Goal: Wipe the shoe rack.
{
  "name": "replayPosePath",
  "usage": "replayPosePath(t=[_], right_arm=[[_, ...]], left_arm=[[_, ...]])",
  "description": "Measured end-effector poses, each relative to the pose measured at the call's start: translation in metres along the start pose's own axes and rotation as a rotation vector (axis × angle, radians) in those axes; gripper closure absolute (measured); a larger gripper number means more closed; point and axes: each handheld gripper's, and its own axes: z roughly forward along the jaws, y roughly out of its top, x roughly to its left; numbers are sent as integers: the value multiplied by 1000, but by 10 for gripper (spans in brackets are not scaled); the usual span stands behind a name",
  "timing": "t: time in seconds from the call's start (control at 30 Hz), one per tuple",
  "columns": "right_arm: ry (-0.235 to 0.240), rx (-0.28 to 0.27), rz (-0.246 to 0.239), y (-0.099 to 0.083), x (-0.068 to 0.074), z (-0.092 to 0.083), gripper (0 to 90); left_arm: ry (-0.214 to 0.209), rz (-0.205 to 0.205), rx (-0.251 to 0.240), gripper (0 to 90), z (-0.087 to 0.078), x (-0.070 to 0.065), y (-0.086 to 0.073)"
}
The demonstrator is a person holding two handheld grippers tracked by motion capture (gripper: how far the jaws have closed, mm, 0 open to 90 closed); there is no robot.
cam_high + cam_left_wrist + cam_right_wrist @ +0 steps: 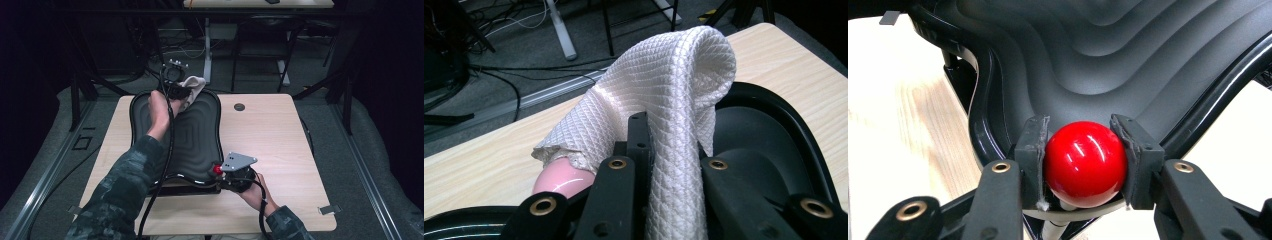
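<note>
Our left gripper (176, 91) is clenched on a white quilted cloth (664, 95) at the far rim of the black ridged plastic tray (197, 135); our right gripper (1083, 150) grasps a glossy red ball knob (1085, 162) at the near rim, steadying the tray on the pale wooden bench (280, 140). We should wipe along the ridges with light pressure (a pink rounded thing (561, 181) sits beside the cloth), keeping the knob held firm.

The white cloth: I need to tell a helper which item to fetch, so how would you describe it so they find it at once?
On the light wooden table lies a black ridged tray. At its far rim, the left tool is shut on the white cloth, which drapes over its jaws. Its quilted diamond weave and pale colour set it apart from the glossy red ball in the right tool.
</note>
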Motion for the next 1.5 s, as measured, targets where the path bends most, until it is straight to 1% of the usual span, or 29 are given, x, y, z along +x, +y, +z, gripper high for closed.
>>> replayPosePath(t=[0.07,0.1,0.13,0.2,0.27,0.3,0.37,0.4,0.43,0.47,0.53,0.57,0.73,0.83,0.87,0.9,0.93,1.0,1.03,1.1,1.13,1.17,1.2,1.23,1.3,1.33,1.37,1.43,1.5], right_arm=[[-1,-1,3,0,0,0,599],[-3,-3,5,0,0,0,599],[-6,3,6,0,0,0,599],[-2,-19,18,0,2,2,599],[-19,-12,22,1,4,4,599],[-16,-21,23,1,5,5,599],[-21,-22,33,2,5,6,599],[-22,-27,34,1,6,6,599],[-28,-18,29,2,6,6,599],[-29,-26,32,2,6,7,599],[-30,-20,31,2,6,7,599],[-23,-25,35,2,6,8,599],[-30,-18,33,3,5,9,598],[-31,-26,44,3,6,9,590],[-30,-30,51,3,6,9,546],[-22,-25,60,3,6,7,482],[-14,-26,73,4,5,4,468],[-12,-34,74,3,4,-4,486],[-18,-32,88,2,2,-8,506],[2,-39,95,-1,1,-8,584],[2,-46,85,-2,1,-7,592],[-3,-42,86,-2,1,-7,596],[2,-39,86,-2,1,-6,598],[6,-43,70,-1,1,-5,599],[-5,-31,67,-1,1,-6,600],[0,-33,66,-1,1,-5,601],[8,-36,62,-1,1,-5,601],[6,-28,64,0,1,-5,601],[12,-32,66,0,0,-4,601]], left_arm=[[2,5,1,824,0,0,0],[5,14,5,824,0,0,1],[7,16,7,824,0,0,1],[11,18,5,824,2,0,2],[13,16,4,824,2,0,2],[16,21,4,824,3,0,2],[18,27,8,825,3,0,3],[17,29,11,825,4,0,4],[16,31,11,825,4,0,4],[15,33,10,826,4,1,5],[7,28,14,826,5,1,5],[7,29,14,826,5,2,6],[1,29,15,826,6,4,7],[-5,36,17,826,7,4,7],[-6,42,16,826,7,4,7],[-10,42,12,827,7,5,7],[-14,40,12,826,6,6,6],[-21,37,8,826,6,8,6],[-21,37,8,826,6,8,6],[-17,45,10,826,6,7,6],[-14,44,10,826,6,6,6],[-13,44,10,826,7,6,6],[-12,42,8,826,7,6,6],[-12,41,7,826,7,6,6],[-11,44,5,826,7,5,6],[-11,45,5,826,7,4,6],[-10,49,3,825,8,3,6],[-8,54,2,825,9,1,7],[-7,68,4,825,10,-2,9]])
